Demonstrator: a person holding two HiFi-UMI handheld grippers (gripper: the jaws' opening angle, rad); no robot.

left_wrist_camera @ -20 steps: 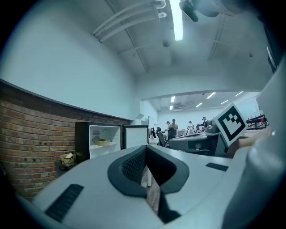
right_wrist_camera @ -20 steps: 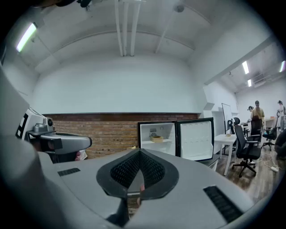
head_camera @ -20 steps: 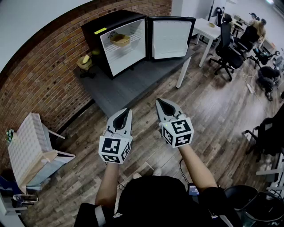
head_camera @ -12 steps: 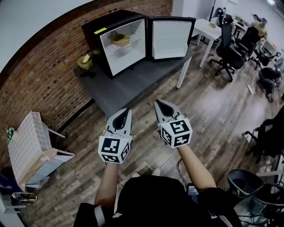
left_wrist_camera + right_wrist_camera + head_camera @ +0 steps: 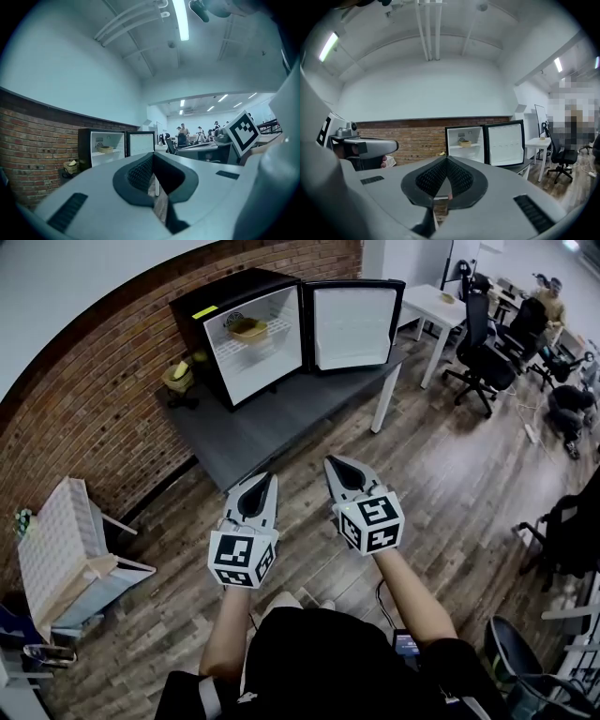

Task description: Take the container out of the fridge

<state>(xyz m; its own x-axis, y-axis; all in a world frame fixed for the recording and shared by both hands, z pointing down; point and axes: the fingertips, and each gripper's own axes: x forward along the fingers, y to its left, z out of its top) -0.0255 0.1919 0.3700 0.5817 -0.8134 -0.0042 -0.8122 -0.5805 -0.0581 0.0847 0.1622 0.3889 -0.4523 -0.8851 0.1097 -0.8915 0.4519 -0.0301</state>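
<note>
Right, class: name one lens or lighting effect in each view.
Head view: fisheye bends the brick wall into an arc. Left gripper view: the ceiling lamp glares, corners go black. Right gripper view: the fridge is bright inside.

What the container (image 5: pixel 248 330) holds cannot be told.

The grey plastic two-jaw left gripper (image 5: pixel 265 480) and its matching right gripper (image 5: pixel 336 465) are held side by side, near level, pointing away from the body. Each has its black ribbed jaws closed together on nothing. The bare left forearm (image 5: pixel 230 624) and right forearm (image 5: pixel 412 592) extend behind them.
</note>
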